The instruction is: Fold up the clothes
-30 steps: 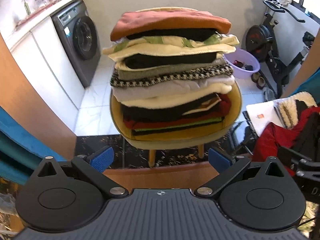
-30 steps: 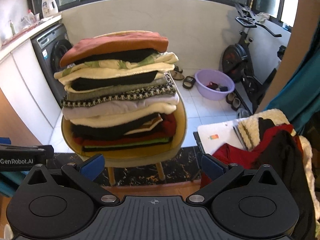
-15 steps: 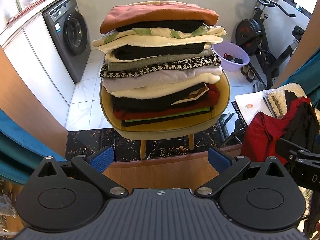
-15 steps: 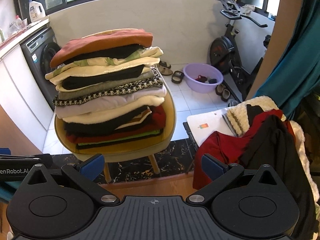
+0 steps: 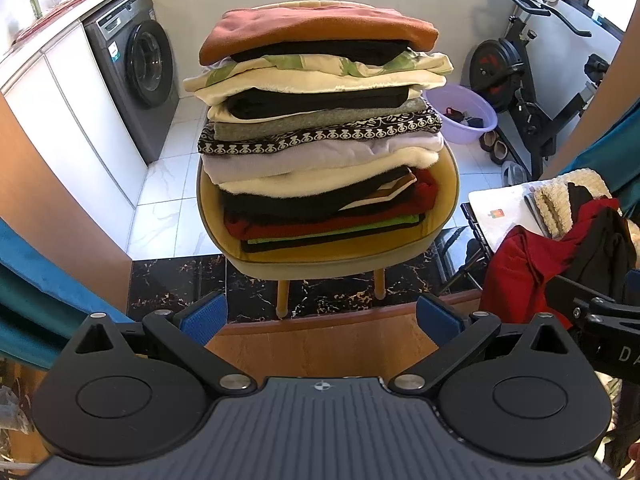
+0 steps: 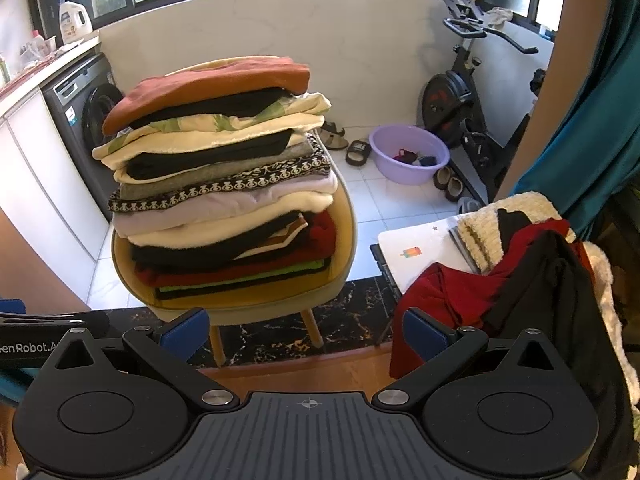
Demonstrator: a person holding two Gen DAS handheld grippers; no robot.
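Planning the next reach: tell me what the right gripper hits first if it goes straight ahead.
Probably the yellow chair bearing the stack of folded clothes, roughly centred ahead of the open right gripper. Only floor shows between; depth is unclear. The pile of unfolded clothes lies off to the right.

Not much to read here. In the right wrist view, the black bar of the other handheld gripper (image 6: 40, 334) at the left edge carries white lettering, "enRobot.A", cut off at both ends. In the left wrist view, the black gripper body (image 5: 608, 340) at the right edge shows a white "D" and part of another letter. The detergent jug's label is too small to read.
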